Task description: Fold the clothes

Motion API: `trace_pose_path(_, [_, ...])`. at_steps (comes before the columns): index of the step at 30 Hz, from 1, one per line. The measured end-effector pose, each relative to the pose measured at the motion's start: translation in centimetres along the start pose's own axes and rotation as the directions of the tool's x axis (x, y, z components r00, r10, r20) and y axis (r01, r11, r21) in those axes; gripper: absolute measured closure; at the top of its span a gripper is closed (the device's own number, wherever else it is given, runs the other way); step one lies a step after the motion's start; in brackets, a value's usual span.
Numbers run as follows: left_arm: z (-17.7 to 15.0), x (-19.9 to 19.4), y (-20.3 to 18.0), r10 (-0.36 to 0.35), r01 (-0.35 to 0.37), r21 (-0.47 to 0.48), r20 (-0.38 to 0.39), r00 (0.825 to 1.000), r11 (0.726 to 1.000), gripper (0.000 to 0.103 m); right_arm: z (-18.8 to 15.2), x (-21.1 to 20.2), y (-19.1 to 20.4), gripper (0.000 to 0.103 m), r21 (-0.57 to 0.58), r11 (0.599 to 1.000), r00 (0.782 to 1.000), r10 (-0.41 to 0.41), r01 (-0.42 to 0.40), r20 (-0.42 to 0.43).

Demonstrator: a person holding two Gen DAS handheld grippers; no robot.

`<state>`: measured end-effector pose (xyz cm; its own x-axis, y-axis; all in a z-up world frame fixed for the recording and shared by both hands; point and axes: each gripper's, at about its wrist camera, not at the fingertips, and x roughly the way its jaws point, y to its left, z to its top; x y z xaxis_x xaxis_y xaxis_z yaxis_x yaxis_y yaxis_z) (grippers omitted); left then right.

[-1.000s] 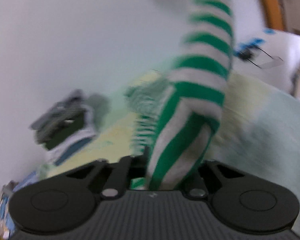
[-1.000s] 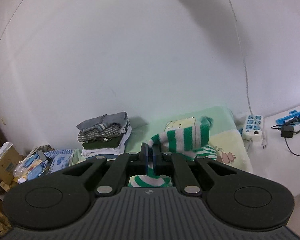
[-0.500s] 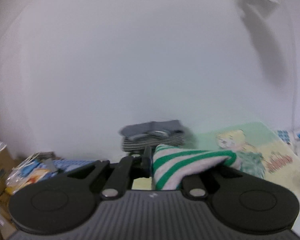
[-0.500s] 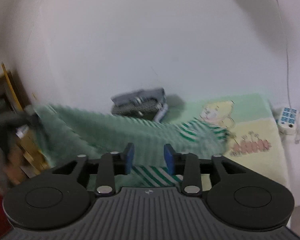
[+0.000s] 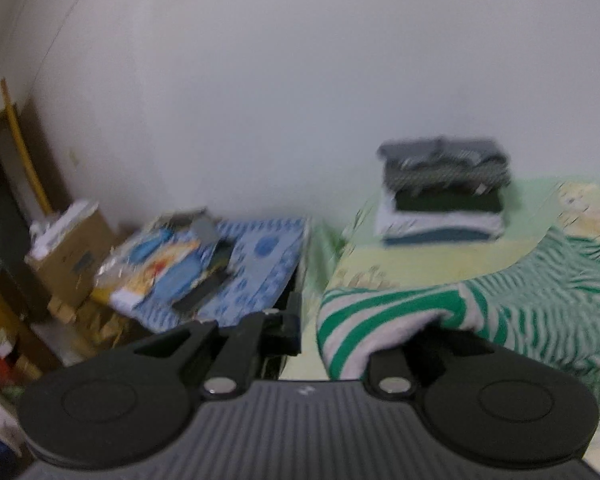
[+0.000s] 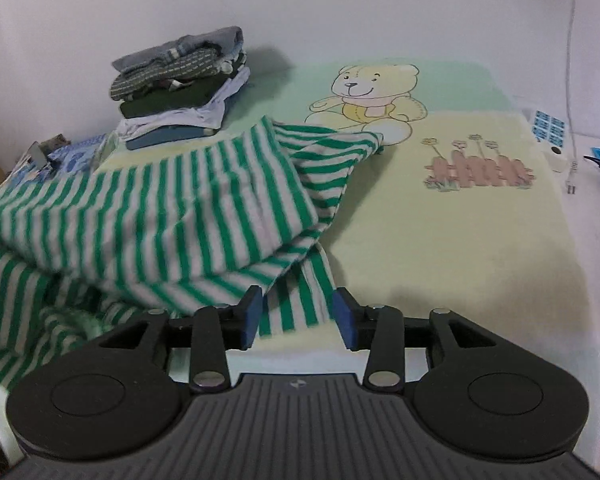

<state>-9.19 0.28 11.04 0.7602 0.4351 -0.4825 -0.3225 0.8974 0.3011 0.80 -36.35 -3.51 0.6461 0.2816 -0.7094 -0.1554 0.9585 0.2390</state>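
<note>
The green-and-white striped knitted garment (image 6: 188, 204) is spread in loose folds over the pale yellow bear-print blanket (image 6: 452, 240) on the bed, near the stack of folded clothes (image 6: 180, 92). The right tongs (image 6: 299, 316) have just been opening and stand released, a hem strip between their pads untouched; the left tongs (image 5: 336, 336) have also been opening, but whether the bunched edge there is gripped cannot be told. Before any fold, the cloth should be pulled flat and its corners found.

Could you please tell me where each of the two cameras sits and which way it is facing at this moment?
Left wrist: on the left hand-held gripper, facing the wall, a cluttered blue cloth and the bed's left edge; its jaws have just been opening, striped garment draped over one finger.
Right wrist: on the right hand-held gripper, tilted down over the bear blanket; jaws just opened, a garment edge between them.
Shared: the garment and the folded clothes stack.
</note>
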Motion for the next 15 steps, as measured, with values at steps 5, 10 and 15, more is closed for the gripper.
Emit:
trace_pose_path(5, [-2.7, 4.6, 2.0, -0.036, 0.038, 0.029, -0.086, 0.996, 0.999, 0.077, 1.8, 3.9, 2.7, 0.053, -0.013, 0.999, 0.998, -0.04, 0.041, 0.038])
trace_pose_path(10, [-4.6, 6.8, 2.6, -0.08, 0.09, 0.086, -0.121, 0.989, 0.992, 0.076, 3.7, 8.9, 4.9, 0.093, -0.014, 0.986, 0.986, -0.166, 0.165, -0.027])
trace_pose_path(15, [-4.6, 9.5, 3.1, -0.135, 0.149, 0.106, -0.126, 0.983, 0.983, 0.076, 5.3, 5.3, 5.4, 0.094, 0.069, 0.99, 0.989, -0.13, 0.126, 0.071])
